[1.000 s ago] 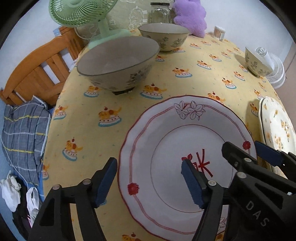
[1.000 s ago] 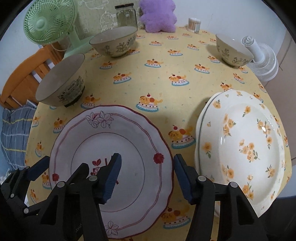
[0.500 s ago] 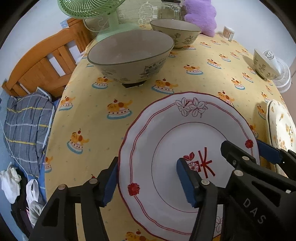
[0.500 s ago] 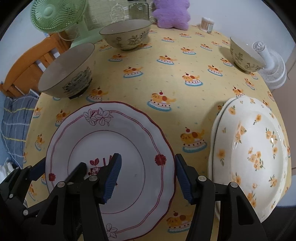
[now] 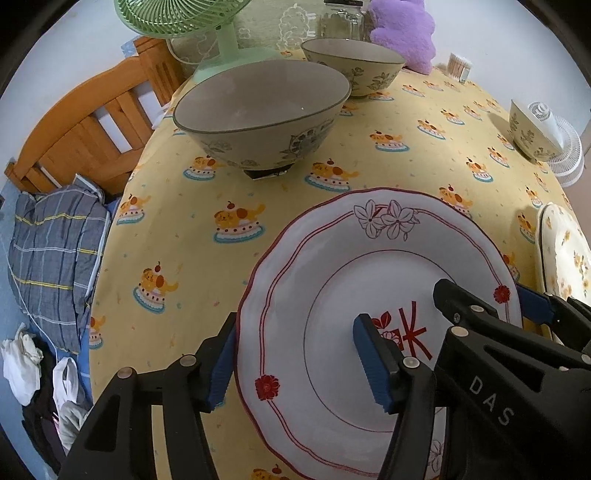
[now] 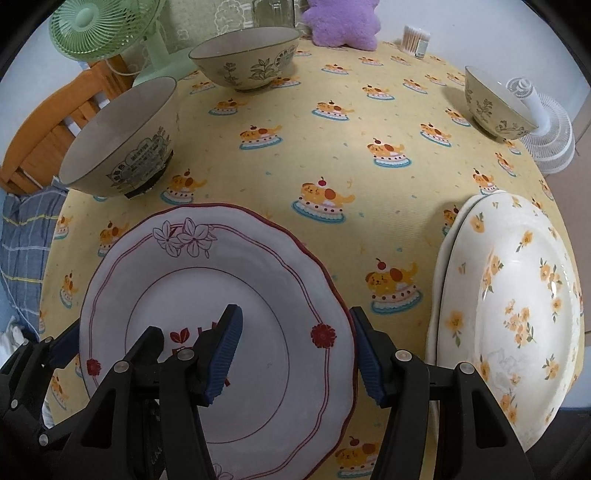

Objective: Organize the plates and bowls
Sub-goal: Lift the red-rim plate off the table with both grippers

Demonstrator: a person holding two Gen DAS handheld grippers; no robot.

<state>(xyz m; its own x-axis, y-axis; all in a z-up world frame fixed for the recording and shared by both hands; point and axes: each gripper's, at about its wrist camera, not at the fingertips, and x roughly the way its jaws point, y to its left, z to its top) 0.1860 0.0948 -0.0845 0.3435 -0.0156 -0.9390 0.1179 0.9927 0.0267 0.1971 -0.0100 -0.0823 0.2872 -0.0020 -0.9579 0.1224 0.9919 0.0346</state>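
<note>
A white plate with red trim [image 5: 332, 295] [image 6: 192, 295] lies on the yellow tablecloth near the front edge. My left gripper [image 5: 295, 365] is open, its fingers astride the plate's left rim. My right gripper [image 6: 295, 350] is open, its fingers astride the plate's right rim. A stack of cream plates with orange flowers [image 6: 517, 314] [image 5: 565, 251] lies to the right. A grey bowl [image 5: 262, 110] [image 6: 122, 136] stands behind the red plate, a second bowl [image 5: 354, 62] [image 6: 247, 55] farther back, a third bowl [image 6: 495, 103] [image 5: 528, 129] at the far right.
A green fan [image 6: 99, 29], a glass jar [image 5: 341, 18], a purple plush toy [image 6: 343, 22] and a cotton swab tub [image 6: 415, 37] stand at the back. A white fan [image 6: 546, 129] is at the right edge. A wooden chair [image 5: 92, 125] with clothes stands left.
Both grippers have moved forward and lower toward the red-trimmed plate, so their fingers now straddle its left and right rims. The plate has not moved.
</note>
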